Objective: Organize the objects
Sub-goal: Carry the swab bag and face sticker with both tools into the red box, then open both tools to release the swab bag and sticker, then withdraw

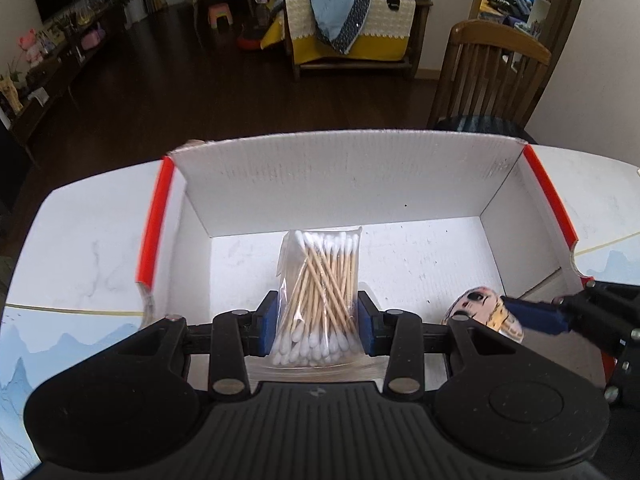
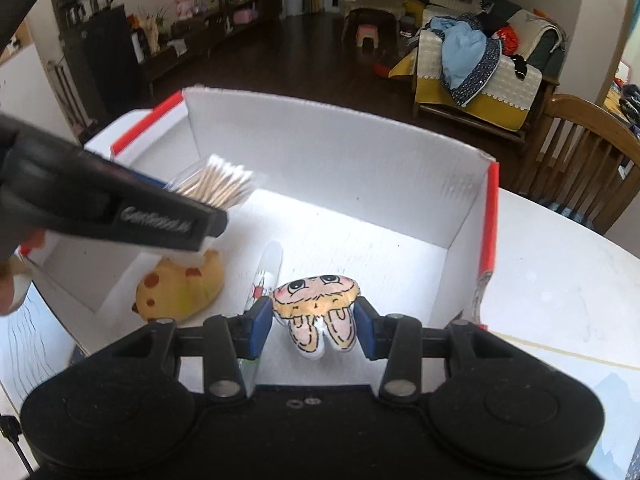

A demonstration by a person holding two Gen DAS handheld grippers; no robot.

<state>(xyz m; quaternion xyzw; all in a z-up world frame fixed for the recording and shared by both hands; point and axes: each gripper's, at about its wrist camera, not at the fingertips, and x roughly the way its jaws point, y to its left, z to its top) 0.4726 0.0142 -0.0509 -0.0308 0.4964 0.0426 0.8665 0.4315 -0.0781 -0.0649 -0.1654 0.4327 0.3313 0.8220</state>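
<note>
Both hands are over the open white cardboard box with red-edged side walls (image 1: 400,184), which sits on the white marble-look bench (image 1: 92,256).

The left gripper (image 1: 316,322) has its jaws narrow, clamped on the clear plastic bag of wooden cotton swabs (image 1: 320,288); the bag stands up between the blue pads, centre of the left wrist frame, above the box floor. The right gripper (image 2: 314,330) has its jaws narrow too, pinching the small cartoon-face plush charm in pink and tan (image 2: 316,304), lower centre of the right wrist frame.

Already in the box: a yellow plush toy with red spots (image 2: 180,288) at lower left of the right wrist frame, and a slim white tube-like item (image 2: 268,272) just beside it; I cannot tell what it is.

Step in hand, as I judge it: lower and release both items into the box. To do it well, go low before opening so the bag lies flat instead of tipping, and drop the charm on bare floor right of the tube.

Room: box floor is mostly bare at centre and right. The back wall stands tall at the top of both frames, side walls close in left and right. The two grippers are near each other, so keep them apart when lifting out.
</note>
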